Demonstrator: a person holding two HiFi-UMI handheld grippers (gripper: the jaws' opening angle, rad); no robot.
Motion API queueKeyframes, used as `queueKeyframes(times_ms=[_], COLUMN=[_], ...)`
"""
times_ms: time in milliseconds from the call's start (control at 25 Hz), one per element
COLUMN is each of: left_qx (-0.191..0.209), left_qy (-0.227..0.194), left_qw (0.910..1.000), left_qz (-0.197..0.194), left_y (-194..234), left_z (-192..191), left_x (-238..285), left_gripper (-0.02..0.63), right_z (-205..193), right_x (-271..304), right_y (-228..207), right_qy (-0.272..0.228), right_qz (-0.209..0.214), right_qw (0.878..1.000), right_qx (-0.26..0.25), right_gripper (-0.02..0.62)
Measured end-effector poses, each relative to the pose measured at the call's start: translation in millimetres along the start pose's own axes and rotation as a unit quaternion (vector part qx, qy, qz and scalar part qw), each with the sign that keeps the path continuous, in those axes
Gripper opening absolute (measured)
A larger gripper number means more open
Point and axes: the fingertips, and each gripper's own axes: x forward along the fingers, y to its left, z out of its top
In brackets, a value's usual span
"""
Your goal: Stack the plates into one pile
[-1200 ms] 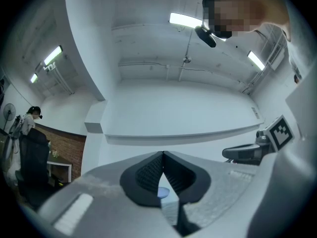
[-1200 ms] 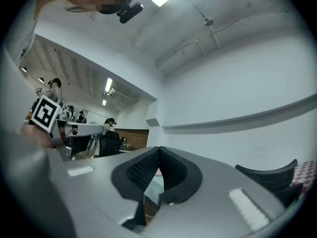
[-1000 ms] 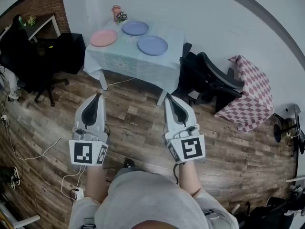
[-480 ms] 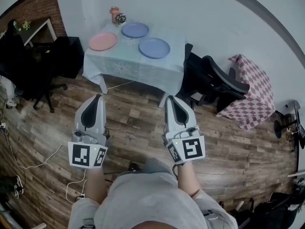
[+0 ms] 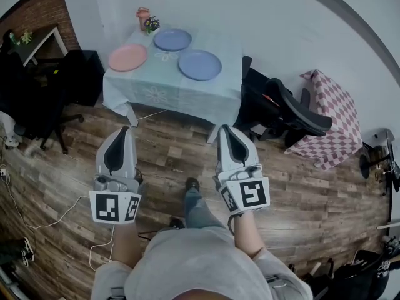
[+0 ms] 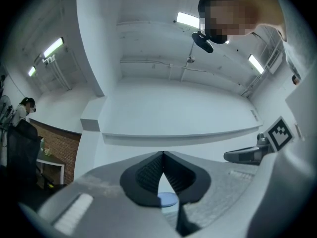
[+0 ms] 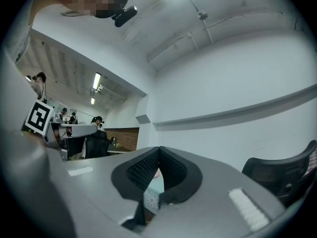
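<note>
Three plates lie apart on a small table with a pale blue cloth [image 5: 164,91]: a pink plate [image 5: 127,57] at the left, a blue plate [image 5: 172,40] at the back, another blue plate [image 5: 200,65] at the right. My left gripper [image 5: 124,129] and right gripper [image 5: 223,128] are held side by side over the wooden floor, short of the table, both pointing at it. Both are shut with nothing between the jaws. In the left gripper view the left gripper [image 6: 163,153] frames a blue plate [image 6: 167,199] below its tips. The right gripper [image 7: 158,149] shows the flowered cloth [image 7: 152,198].
A pink cup with a small plant [image 5: 145,19] stands at the table's back left corner. A black office chair [image 5: 284,108] and a checked cloth [image 5: 331,120] are right of the table. A dark chair [image 5: 37,99] and cables [image 5: 37,205] are at the left.
The person has walked toward the table, so it looks nearer and larger. Both shut grippers came forward with the body, and a foot now shows between them.
</note>
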Motion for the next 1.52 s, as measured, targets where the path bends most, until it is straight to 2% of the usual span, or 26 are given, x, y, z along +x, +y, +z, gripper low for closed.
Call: queueKeyframes(times_ms=[560, 1040, 1280, 1520], left_qx=[0.03, 0.056, 0.047, 0.026], left_qy=[-0.012, -0.021, -0.013, -0.013], left_qw=[0.9992, 0.9973, 0.9983, 0.9991], left_qz=[0.023, 0.042, 0.033, 0.029], left_y=[27.7, 25.6, 20.5, 31.8], left_z=[-17.7, -33.3, -48.0, -61.6], left_x=[132.5, 219.3, 241.1, 267.1], left_gripper=[0.005, 0.005, 0.005, 0.005], right_z=[6.5, -1.9, -15.9, -26.3], right_x=[122.2, 182.3, 200.3, 221.2], right_y=[-77.9, -140.6, -163.7, -175.7], right_qy=[-0.02, -0.033, -0.024, -0.017], right_qz=[0.022, 0.036, 0.029, 0.021], right_qw=[1.0, 0.999, 0.999, 1.0], right_qx=[-0.007, -0.007, 0.016, 0.016], right_gripper=[0.002, 0.002, 0.002, 0.002])
